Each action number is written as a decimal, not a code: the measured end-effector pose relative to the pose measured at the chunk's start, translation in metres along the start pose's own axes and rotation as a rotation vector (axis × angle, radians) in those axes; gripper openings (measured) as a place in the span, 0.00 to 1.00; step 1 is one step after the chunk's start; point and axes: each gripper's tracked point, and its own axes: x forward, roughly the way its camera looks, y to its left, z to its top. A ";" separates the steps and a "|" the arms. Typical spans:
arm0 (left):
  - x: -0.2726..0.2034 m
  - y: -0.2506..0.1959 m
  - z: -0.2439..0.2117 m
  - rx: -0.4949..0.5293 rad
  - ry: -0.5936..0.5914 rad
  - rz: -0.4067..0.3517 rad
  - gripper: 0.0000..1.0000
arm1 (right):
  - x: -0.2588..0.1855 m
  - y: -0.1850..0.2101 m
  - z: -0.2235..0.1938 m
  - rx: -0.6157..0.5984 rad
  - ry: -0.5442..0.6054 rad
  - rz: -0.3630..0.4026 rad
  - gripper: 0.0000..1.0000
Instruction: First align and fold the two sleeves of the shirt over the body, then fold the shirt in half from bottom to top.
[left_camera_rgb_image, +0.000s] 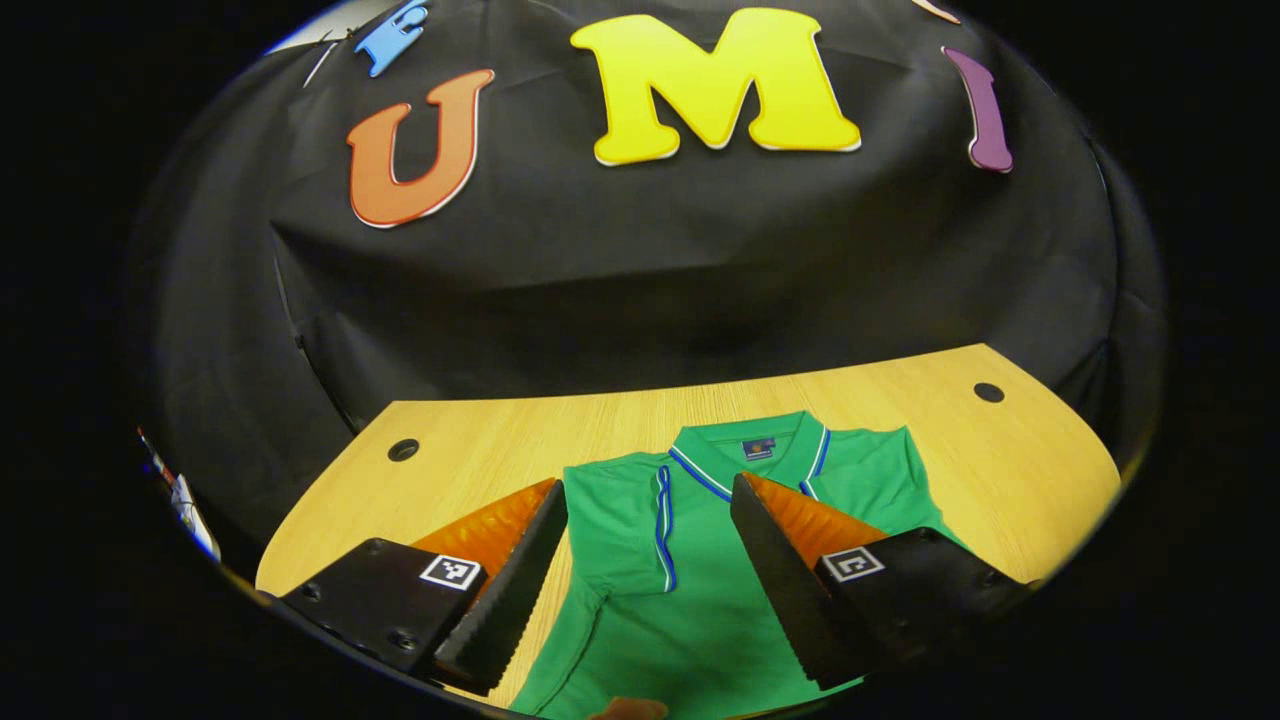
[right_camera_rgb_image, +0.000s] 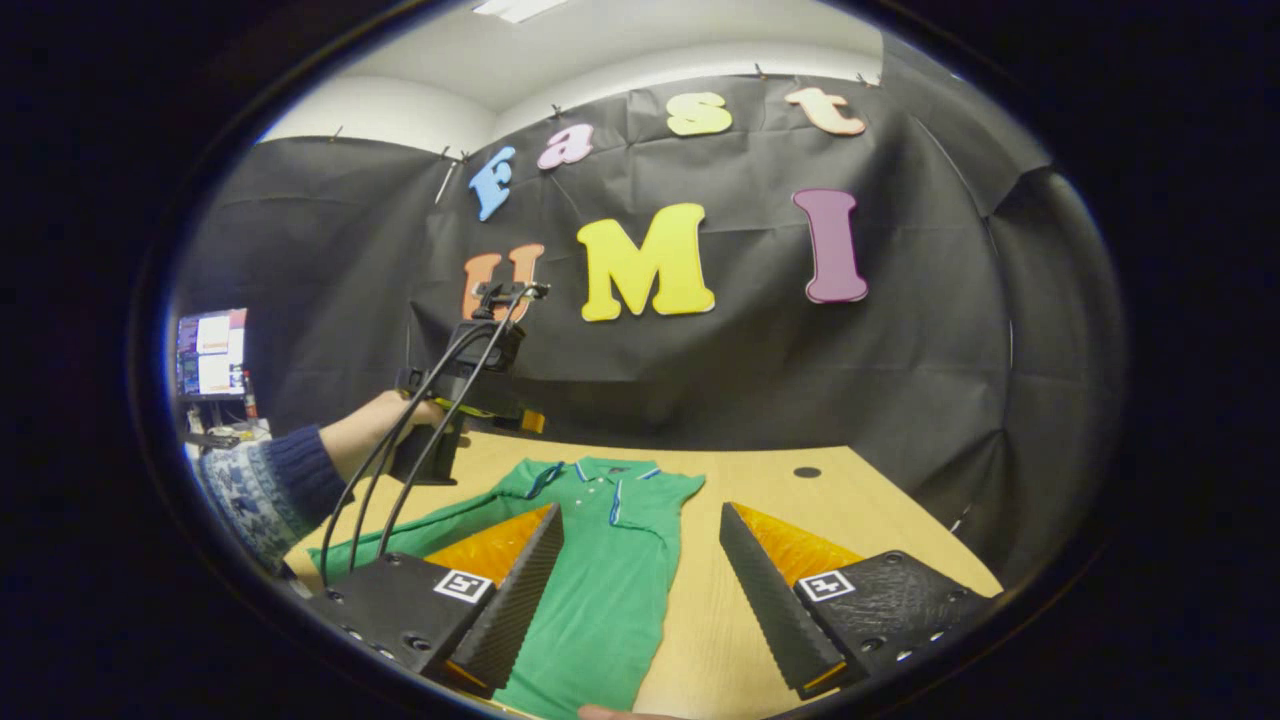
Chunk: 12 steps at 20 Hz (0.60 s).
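Shirt (right_camera_rgb_image: 610, 560), green short-sleeved polo with blue-white trim, lies flat collar-away on my pale wooden desk (right_camera_rgb_image: 800, 520), one sleeve apparently folded over, bottom-up fold pending; left claw (left_camera_rgb_image: 648, 570) and right claw (right_camera_rgb_image: 640, 590) hover spread, empty.

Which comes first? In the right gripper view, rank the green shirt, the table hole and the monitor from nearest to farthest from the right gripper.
From the right gripper, open above the table:
1. Green shirt, directly under and between its fingers.
2. Table hole, ahead and to the right on the wood.
3. Monitor, far off at the left, beyond the table.
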 end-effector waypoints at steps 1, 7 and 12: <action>-0.016 0.002 0.004 -0.008 -0.021 -0.007 1.00 | -0.005 0.005 0.005 -0.013 -0.013 -0.002 0.95; -0.113 0.025 -0.011 -0.063 -0.114 -0.010 1.00 | -0.042 0.024 0.009 -0.007 -0.039 -0.021 0.95; -0.178 0.033 -0.079 -0.052 -0.135 -0.026 1.00 | -0.064 0.027 -0.023 -0.006 0.000 -0.042 0.97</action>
